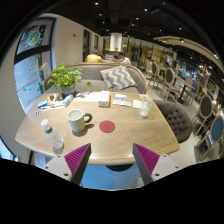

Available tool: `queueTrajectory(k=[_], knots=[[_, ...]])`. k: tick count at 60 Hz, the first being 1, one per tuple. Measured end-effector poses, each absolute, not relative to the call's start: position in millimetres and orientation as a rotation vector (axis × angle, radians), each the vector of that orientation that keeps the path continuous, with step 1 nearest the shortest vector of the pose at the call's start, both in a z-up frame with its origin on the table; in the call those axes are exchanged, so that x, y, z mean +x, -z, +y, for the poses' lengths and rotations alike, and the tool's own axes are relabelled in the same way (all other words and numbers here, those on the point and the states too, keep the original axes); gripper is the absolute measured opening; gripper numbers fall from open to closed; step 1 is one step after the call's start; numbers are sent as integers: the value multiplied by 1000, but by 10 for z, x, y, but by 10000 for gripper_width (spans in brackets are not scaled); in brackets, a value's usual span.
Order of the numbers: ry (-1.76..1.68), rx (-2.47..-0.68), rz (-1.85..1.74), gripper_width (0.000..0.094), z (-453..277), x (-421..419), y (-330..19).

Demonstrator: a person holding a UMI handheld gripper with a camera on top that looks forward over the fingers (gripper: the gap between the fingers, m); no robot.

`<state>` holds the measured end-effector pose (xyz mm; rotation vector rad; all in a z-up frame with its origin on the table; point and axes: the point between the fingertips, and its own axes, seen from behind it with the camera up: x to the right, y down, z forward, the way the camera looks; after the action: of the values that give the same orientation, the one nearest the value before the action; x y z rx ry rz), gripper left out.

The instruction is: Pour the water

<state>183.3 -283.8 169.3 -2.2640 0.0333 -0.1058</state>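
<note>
A white mug (77,120) stands on the light wooden table (120,140), beyond my left finger. A round red coaster (107,126) lies just right of it. A small bottle with a green cap (46,127) stands left of the mug, and a clear glass (57,145) stands nearer, just ahead of my left finger. My gripper (112,160) hovers over the table's near edge, open wide, with nothing between its magenta pads (77,155).
A potted green plant (65,77) and papers or books (105,98) sit at the table's far side. A clear cup (145,108) stands at the right. A grey sofa with a striped cushion (118,77) is behind; a dark pouf (176,120) and chairs stand right.
</note>
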Motion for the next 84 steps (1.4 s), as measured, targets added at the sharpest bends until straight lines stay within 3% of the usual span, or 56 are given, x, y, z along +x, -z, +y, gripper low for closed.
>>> queueTrajectory(k=[7,29,42,55,62,70,84], knots=[[123,-2277,36,854,-2936,1699,-1609],[15,-2301,5,857,-3221,141,-1017],[-50,-2189,-14,861,-2659,-588,-833],[-5,-2091,2,848,-1856,-743,-585],[-6,-2083,15,768,-1628,-785,-382],[-5,-2058,6,504,-1540,-820,-235],[48,-2018,-56,413,-1523,-842,-332]])
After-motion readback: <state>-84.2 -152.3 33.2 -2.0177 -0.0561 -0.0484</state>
